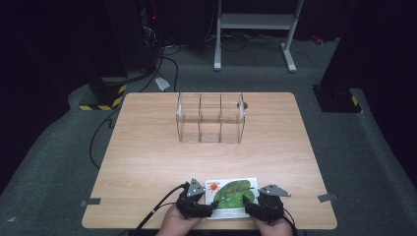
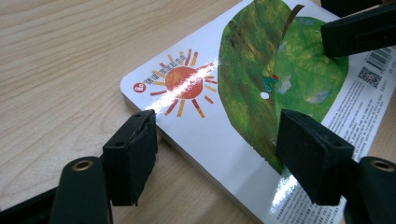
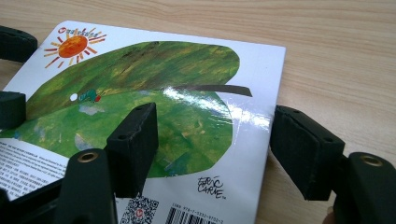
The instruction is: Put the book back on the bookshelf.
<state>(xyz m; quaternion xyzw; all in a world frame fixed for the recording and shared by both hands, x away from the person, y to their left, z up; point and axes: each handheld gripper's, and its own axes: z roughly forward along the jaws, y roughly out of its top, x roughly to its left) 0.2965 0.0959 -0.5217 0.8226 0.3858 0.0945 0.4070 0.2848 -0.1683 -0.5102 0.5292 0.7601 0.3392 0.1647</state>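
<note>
A picture book (image 1: 232,197) is straddled at its edges by the left gripper (image 2: 215,154) and right gripper (image 3: 212,149); both sets of fingers are held open, nothing gripped.

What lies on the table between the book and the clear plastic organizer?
Nothing: in the high view, the stretch of table between the book and the clear organizer is bare wood.

"ERIC CARLE" on the book's back cover (image 3: 140,116) (small print unreadable)
</note>
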